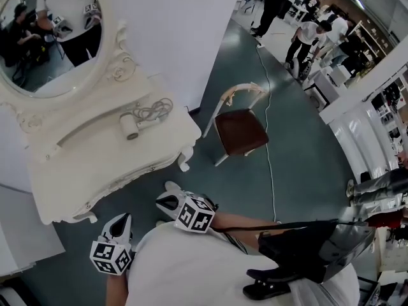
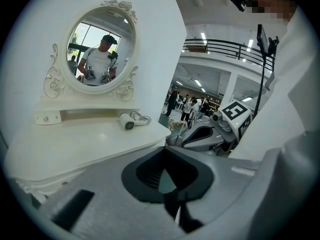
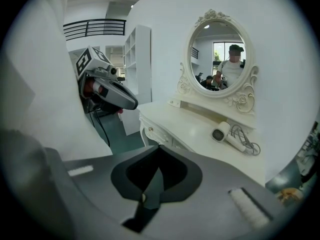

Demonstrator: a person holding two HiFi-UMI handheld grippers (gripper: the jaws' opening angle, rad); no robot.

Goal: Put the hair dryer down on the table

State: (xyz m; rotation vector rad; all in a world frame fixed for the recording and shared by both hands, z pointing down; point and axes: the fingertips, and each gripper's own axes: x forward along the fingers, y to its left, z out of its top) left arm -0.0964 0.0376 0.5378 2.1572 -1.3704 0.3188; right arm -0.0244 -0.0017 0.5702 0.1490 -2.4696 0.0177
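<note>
Hair dryer (image 1: 131, 126) lies on the white dressing table (image 1: 95, 167) below the oval mirror (image 1: 44, 40), with its cord (image 1: 156, 110) coiled beside it. Your left gripper (image 2: 167, 146) and right gripper (image 3: 157, 148) each have their jaws pressed together on nothing. You hold both close to your body, well apart from the dryer.

The hair dryer (image 1: 131, 127) lies on the table (image 1: 76, 171), toward its far right, with its cord (image 1: 156, 110) coiled just to its right. The mirror (image 1: 48, 37) stands at the table's far edge, behind the dryer. A chair (image 1: 239, 131) stands on the floor right of the table. The left gripper (image 1: 120, 222) and right gripper (image 1: 167, 196) hang side by side off the table's near edge.
</note>
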